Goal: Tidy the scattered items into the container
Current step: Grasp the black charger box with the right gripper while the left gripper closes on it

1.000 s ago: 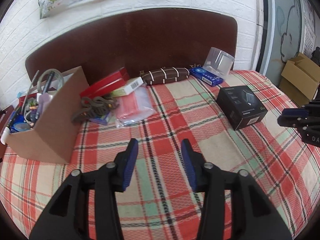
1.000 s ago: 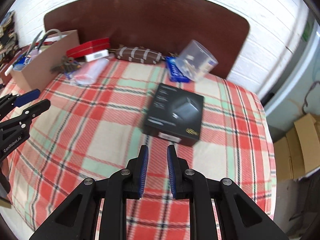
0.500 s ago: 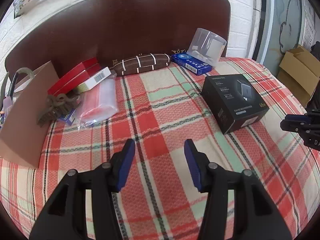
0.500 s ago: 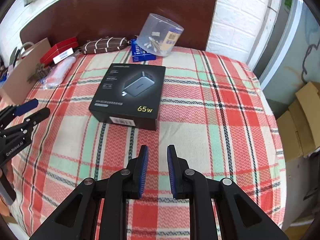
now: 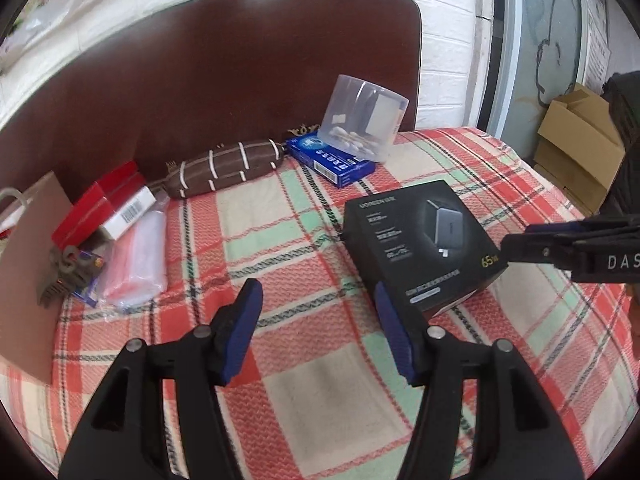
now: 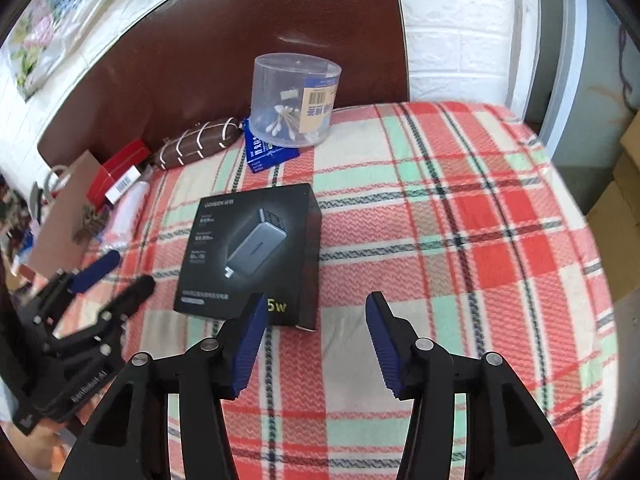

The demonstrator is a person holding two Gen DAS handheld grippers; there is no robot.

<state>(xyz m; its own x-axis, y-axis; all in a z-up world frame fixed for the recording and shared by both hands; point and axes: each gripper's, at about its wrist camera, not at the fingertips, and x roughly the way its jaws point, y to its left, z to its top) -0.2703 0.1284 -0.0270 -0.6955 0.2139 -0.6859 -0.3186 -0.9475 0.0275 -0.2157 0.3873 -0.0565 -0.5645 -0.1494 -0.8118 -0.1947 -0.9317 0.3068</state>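
Since the earlier frame, right gripper (image 6: 316, 344) has spread its jaws; left gripper (image 5: 316, 328) stays spread. Black charger box (image 6: 256, 252) lies just beyond both, on the plaid bedspread (image 6: 460, 220) near the brown headboard (image 5: 200, 80), cardboard container (image 5: 24, 272) far left

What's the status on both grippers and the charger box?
Left gripper open, empty. Right gripper open, nearing black charger box. Box flat on blanket, ungrasped. Nothing blocking.
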